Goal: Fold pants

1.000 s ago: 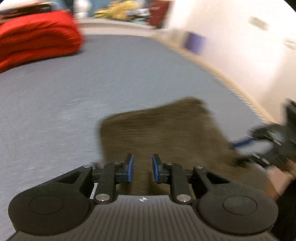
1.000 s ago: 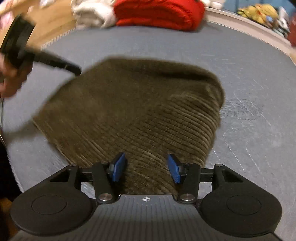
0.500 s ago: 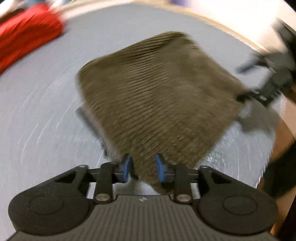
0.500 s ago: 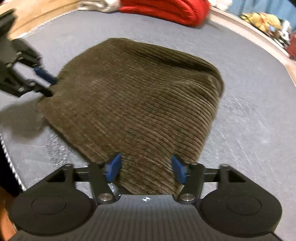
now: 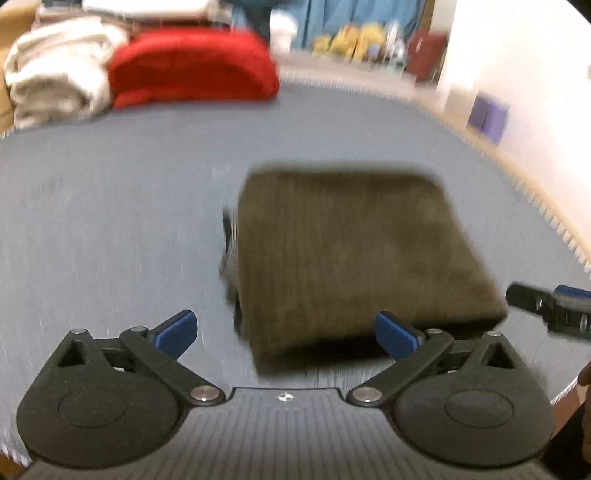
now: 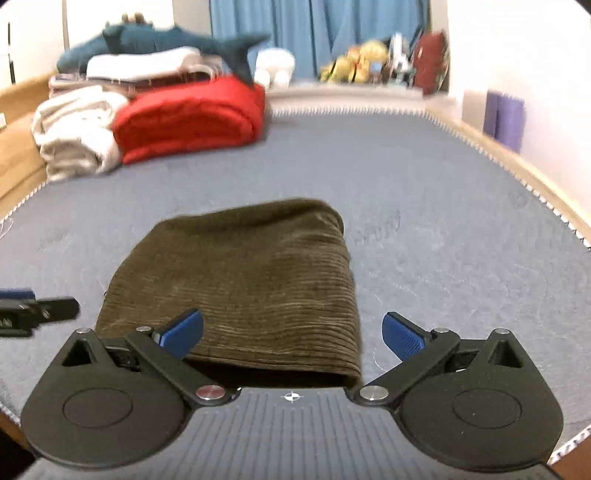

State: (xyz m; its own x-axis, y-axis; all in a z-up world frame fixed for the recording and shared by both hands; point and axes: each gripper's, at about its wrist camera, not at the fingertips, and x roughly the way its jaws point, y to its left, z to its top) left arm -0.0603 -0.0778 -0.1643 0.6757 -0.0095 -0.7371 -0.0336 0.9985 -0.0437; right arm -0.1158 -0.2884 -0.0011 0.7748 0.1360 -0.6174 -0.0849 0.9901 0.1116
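One pair of folded pants (image 6: 236, 280) lies on one bed (image 6: 424, 192). Two grippers: left gripper (image 5: 286, 330), right gripper (image 6: 291, 332). One red blanket (image 6: 188, 118), one toy shark (image 6: 166, 42).

Grey-blue bed surface (image 6: 424, 192) with a pale toothed edging along its rim. Far left corner: folded red blanket (image 6: 188, 118) touching a rumpled off-white blanket (image 6: 74, 136) on its left; behind these, a stack of folded pale linens (image 6: 144, 64) with a dark teal plush shark (image 6: 166, 40) lying on top. Beyond the bed: blue curtain (image 6: 317, 33), yellow soft toys (image 6: 354, 61), a dark red item (image 6: 430, 62); a purple object (image 6: 504, 114) stands by the white wall on the right.
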